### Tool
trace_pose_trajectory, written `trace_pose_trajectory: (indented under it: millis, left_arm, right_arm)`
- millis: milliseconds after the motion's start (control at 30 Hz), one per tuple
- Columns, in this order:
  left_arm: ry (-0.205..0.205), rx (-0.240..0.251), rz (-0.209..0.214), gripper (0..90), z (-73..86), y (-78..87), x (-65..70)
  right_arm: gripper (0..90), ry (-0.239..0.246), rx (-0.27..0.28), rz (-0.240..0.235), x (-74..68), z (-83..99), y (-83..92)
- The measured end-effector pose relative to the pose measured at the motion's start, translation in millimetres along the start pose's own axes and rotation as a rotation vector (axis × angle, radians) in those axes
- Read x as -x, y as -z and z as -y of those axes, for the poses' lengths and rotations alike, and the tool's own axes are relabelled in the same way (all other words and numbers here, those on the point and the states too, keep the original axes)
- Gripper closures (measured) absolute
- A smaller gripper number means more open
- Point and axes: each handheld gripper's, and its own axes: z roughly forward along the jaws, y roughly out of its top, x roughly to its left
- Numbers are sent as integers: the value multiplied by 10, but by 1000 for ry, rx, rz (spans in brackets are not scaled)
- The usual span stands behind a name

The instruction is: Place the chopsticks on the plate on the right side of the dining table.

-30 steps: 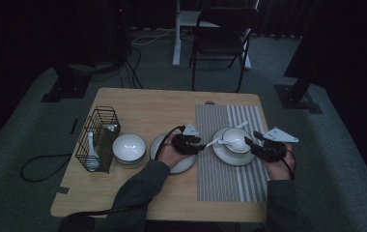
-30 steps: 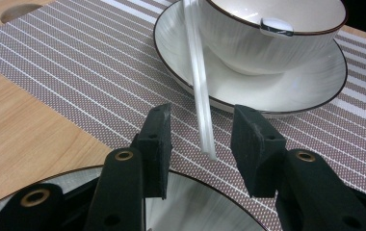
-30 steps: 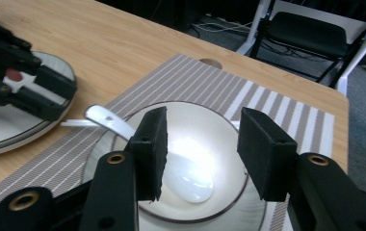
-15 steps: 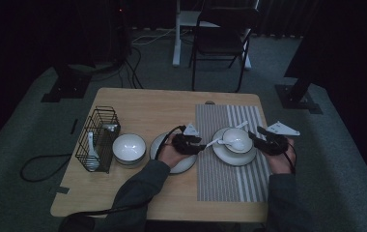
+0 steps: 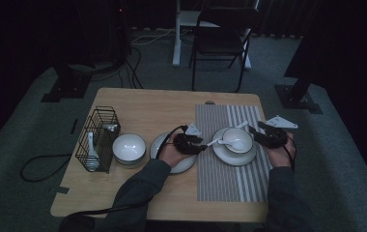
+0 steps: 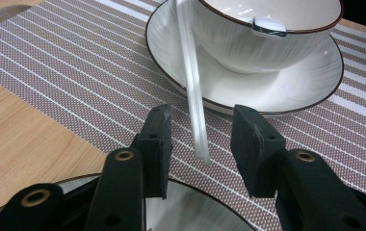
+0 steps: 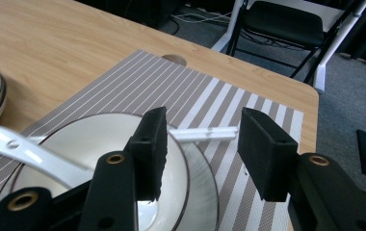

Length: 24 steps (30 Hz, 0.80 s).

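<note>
- The room is dark, with grey carpet and a black chair (image 5: 220,41) beyond the table (image 5: 138,104), whose pale wood top looks smooth and level.
- A striped placemat (image 5: 230,188) covers the table's right part; its weave should keep crockery from sliding.
- On the mat stands a white plate (image 5: 227,157) carrying a bowl (image 6: 248,48) with a white soup spoon (image 7: 22,151) in it; we judge all three breakable.
- The left tongs (image 6: 202,120) hover half-open at the mat's left edge, pads clear of anything.
- The right tongs (image 7: 202,122) stand equally half-open at the plate's far side, gripping nothing.
- A thin white stick (image 6: 193,96) lies across the plate beside the bowl, one end between each pair of tongs.
- We judge it light, stiff, smooth and apt to roll or tip, so we would pinch it just inside its ends.
</note>
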Motion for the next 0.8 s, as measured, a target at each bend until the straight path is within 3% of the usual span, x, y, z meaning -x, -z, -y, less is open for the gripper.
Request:
trace_pose_trajectory:
  millis: [533,800]
  left_arm:
    - [-29,-10,-10,606,-21,-16,14]
    - [-43,-21,-7,606,-45,-31,31]
  right_arm:
    - [516,-43,4,-2,125,-39,-296]
    - [517,-91,5,17,201,-18,-510]
